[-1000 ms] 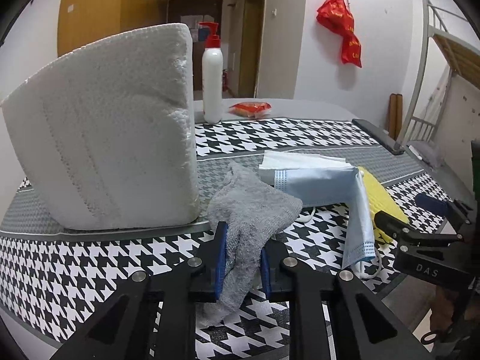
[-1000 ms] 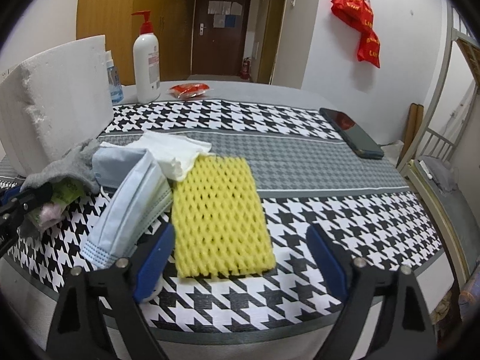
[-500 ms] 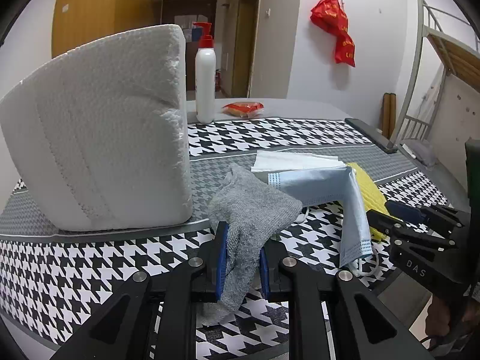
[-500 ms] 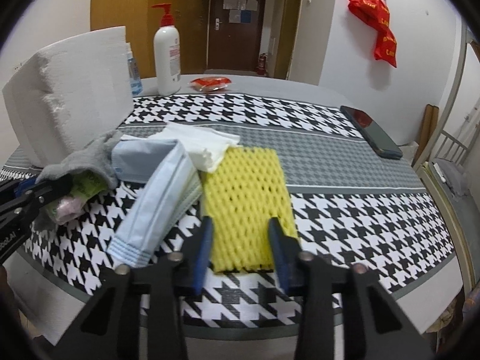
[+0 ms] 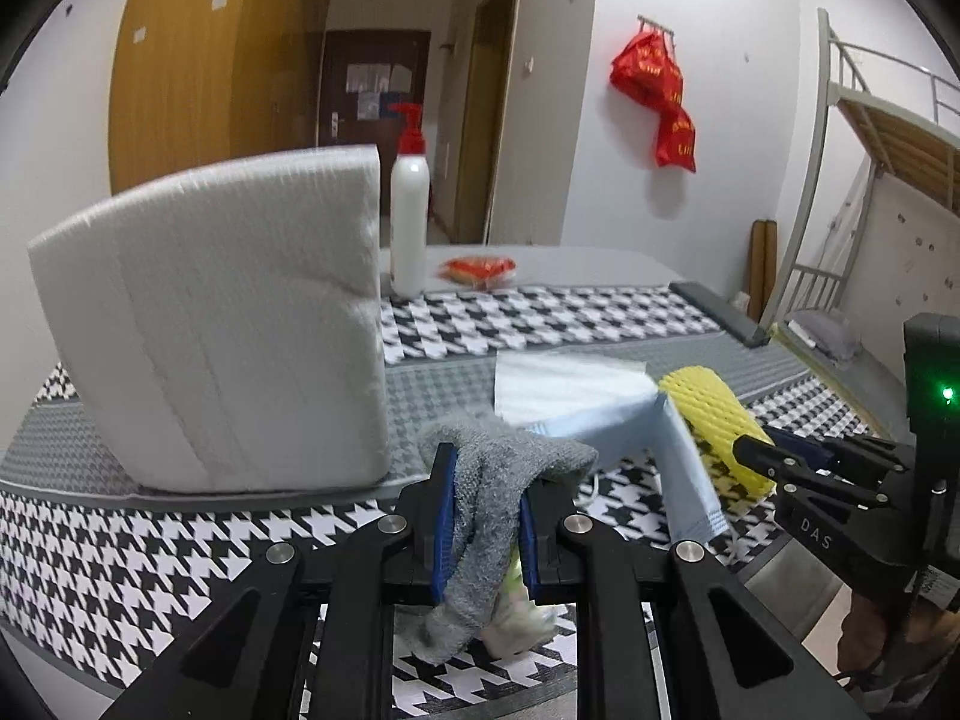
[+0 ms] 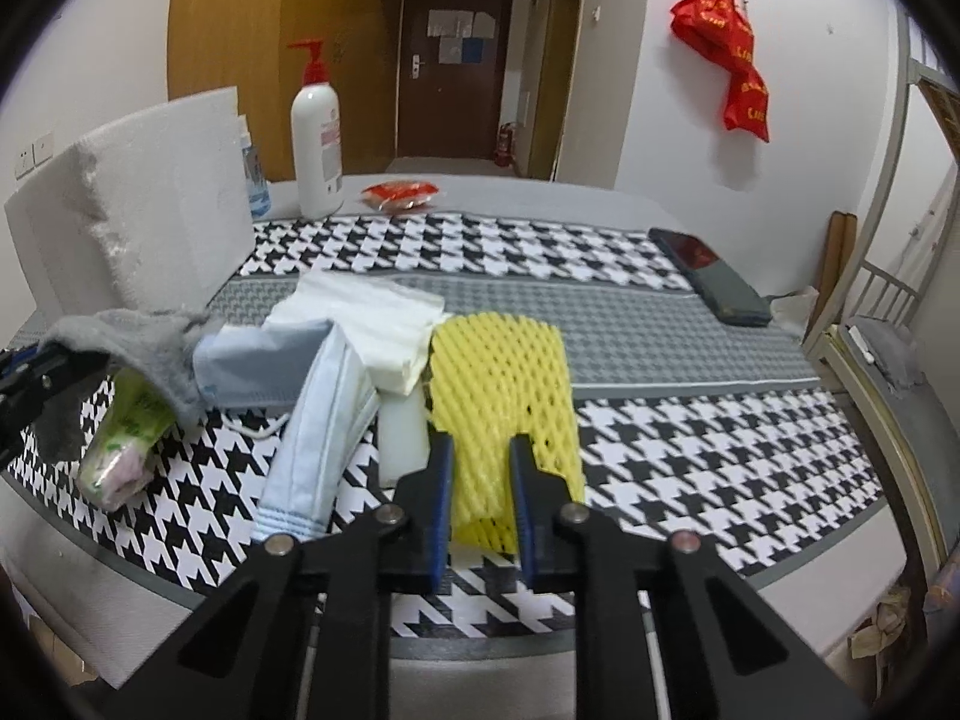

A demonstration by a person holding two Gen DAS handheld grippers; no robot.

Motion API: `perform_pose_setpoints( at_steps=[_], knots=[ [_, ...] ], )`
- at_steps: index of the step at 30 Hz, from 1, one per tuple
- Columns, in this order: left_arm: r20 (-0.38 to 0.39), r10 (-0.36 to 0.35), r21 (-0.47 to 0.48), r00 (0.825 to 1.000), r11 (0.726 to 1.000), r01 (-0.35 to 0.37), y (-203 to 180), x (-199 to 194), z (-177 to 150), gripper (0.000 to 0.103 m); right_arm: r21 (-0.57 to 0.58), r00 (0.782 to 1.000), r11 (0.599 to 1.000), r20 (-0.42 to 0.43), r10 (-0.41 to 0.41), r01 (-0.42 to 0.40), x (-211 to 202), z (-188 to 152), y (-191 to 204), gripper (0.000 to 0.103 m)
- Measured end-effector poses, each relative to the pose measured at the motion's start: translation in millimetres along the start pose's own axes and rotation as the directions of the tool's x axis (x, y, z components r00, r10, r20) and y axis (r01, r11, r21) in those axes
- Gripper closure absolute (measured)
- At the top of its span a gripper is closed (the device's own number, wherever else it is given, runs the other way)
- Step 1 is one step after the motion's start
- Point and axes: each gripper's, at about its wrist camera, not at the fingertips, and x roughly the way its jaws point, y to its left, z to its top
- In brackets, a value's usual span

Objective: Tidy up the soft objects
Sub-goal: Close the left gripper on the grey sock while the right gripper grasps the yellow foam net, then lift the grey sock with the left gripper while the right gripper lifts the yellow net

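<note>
Closing on the near end of the yellow foam net (image 6: 501, 396), the right gripper (image 6: 480, 498) has its blue jaws narrow with the mesh bunched between them — the pads press its lower edge at the bottom centre of the right wrist view. The left gripper (image 5: 483, 516) is clamped on a grey cloth (image 5: 498, 480), which droops out below the jaws at the bottom centre of the left wrist view, with a small green-and-pink packet (image 6: 123, 438) hanging or lying just under it (whether it is gripped too I cannot tell).

Between the two grips, on the houndstooth counter (image 6: 690, 438), lie a pale blue face mask (image 6: 312, 420) and folded white tissue (image 6: 372, 324), the mask overlapping the tissue and touching the net's left edge. A big white foam block (image 5: 228, 348) stands at the left of the frame.

Risks, as I judge them: the net is springy and light, so a grip on its very edge may slip — or the net may drag the mask's ear loop and the tissue along as it lifts, scattering the pile. The grey cloth is held by a fold only; a quick swing could let it slide out, and the packet beneath could drop off the near edge of the counter. The pump bottle (image 6: 317, 138) at the upper left stands well apart and looks safe.
</note>
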Motion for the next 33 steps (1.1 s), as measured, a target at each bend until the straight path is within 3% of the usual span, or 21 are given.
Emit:
perform_pose_setpoints(
  at_steps=[16,33],
  knots=[
    [0.145,0.002,0.012,0.989,1.0,-0.004,5.6,-52.3,14.3,0.084,0.034,0.995,0.999,0.098,-0.03,0.027,-42.5,-0.2,-11.6,0.081],
    [0.21,0.049,0.019,0.976,0.998,-0.054,8.7,-87.2,13.6,0.084,0.068,0.981,0.997,0.191,-0.04,0.027,-80.8,-0.2,-13.9,0.081]
  ],
)
